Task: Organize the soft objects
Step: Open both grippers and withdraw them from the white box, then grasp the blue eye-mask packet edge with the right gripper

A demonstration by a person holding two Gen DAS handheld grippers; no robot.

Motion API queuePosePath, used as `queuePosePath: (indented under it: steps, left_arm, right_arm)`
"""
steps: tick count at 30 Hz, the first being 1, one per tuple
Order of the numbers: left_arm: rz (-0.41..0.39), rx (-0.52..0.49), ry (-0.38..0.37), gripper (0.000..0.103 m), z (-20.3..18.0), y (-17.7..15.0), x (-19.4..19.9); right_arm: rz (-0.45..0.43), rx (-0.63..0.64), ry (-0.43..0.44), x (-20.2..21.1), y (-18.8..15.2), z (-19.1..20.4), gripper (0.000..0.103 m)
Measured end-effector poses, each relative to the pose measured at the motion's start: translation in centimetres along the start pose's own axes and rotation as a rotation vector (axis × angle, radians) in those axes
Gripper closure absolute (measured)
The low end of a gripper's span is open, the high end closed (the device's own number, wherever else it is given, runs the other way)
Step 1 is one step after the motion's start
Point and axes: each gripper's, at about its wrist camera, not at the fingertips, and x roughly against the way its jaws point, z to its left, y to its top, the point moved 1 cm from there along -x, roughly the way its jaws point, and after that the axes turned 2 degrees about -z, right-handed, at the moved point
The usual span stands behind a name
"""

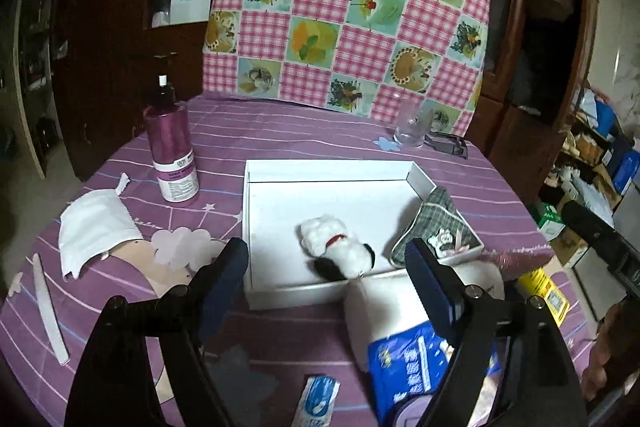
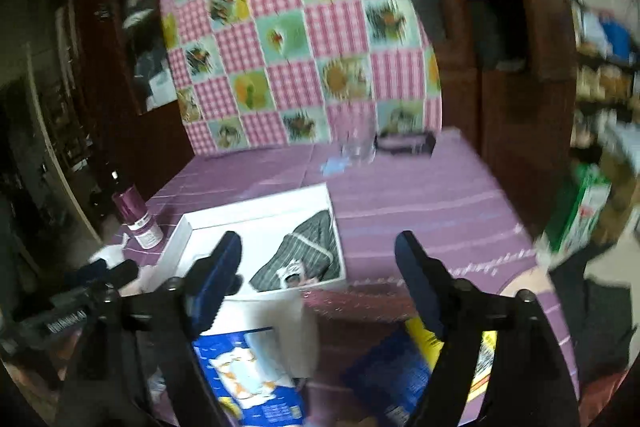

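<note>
A white box lid [image 1: 328, 183] lies on the purple tablecloth. A white plush dog [image 1: 340, 247] with a red collar lies in it near the front rim. A grey striped pouch [image 1: 434, 227] lies in its right corner; it also shows in the right wrist view [image 2: 304, 251]. My left gripper [image 1: 326, 263] is open and empty just before the box's front rim. My right gripper [image 2: 318, 255] is open and empty above the table to the right of the box [image 2: 256, 211]. A white tissue pack with blue print [image 1: 404, 331] lies in front of the box; it also shows in the right wrist view [image 2: 256, 363].
A purple bottle [image 1: 172, 151] stands left of the box. A white pouch [image 1: 96, 227] and paper scraps lie at the far left. A clear glass [image 1: 412, 127] stands at the back before a checked cushion [image 1: 352, 7]. A yellow and blue packet [image 2: 432, 359] lies under my right gripper.
</note>
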Motion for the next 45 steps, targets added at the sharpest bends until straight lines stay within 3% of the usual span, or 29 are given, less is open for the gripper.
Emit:
queuePosePath:
  steps: [5,8,10,12,15,17,21,31,33,38,45]
  left_arm:
    - [-0.033,-0.020,-0.002,0.020,0.5,-2.6,0.3]
    - [0.048,0.014,-0.053,0.020,1.2,-3.3,-0.5]
    - [0.064,0.040,-0.095,0.020,1.7,-3.3,-0.6]
    - [0.072,0.054,-0.089,0.020,1.9,-3.3,-0.6]
    - [0.072,0.062,-0.095,0.020,2.0,-3.4,-0.4]
    - [0.090,0.054,-0.102,0.020,1.8,-3.5,-0.4]
    - [0.135,0.003,-0.096,0.021,0.9,-3.8,-0.7]
    - [0.257,-0.042,-0.181,0.024,-0.5,-4.9,-1.4]
    - [0.300,-0.039,-0.202,0.026,-0.6,-5.2,-1.9]
    - [0.381,-0.041,-0.197,0.046,-0.9,-6.1,-3.1]
    - [0.408,-0.073,-0.182,0.047,-1.4,-6.7,-3.6]
  right_arm:
    - [0.108,0.042,-0.062,-0.9,-2.4,-0.6,0.023]
    - [0.122,0.002,0.038,-0.5,-2.6,-1.2,0.023]
    - [0.114,-0.040,0.079,0.0,-2.7,-1.6,0.023]
    - [0.118,-0.085,0.094,0.0,-2.7,-1.9,0.023]
    - [0.172,-0.150,0.089,-0.5,-3.2,-2.0,0.023]
    - [0.223,-0.164,0.136,-1.2,-3.8,-1.7,0.023]
    - [0.291,-0.132,0.173,-2.1,-4.7,-0.6,0.023]
    - [0.492,-0.132,0.239,-4.5,-6.8,0.0,0.023]
    - [0.515,-0.138,0.246,-4.9,-7.2,0.0,0.023]
    - [0.561,-0.179,0.279,-5.7,-7.9,-0.2,0.023]
    - [0.599,-0.208,0.344,-6.3,-8.5,0.0,0.036]
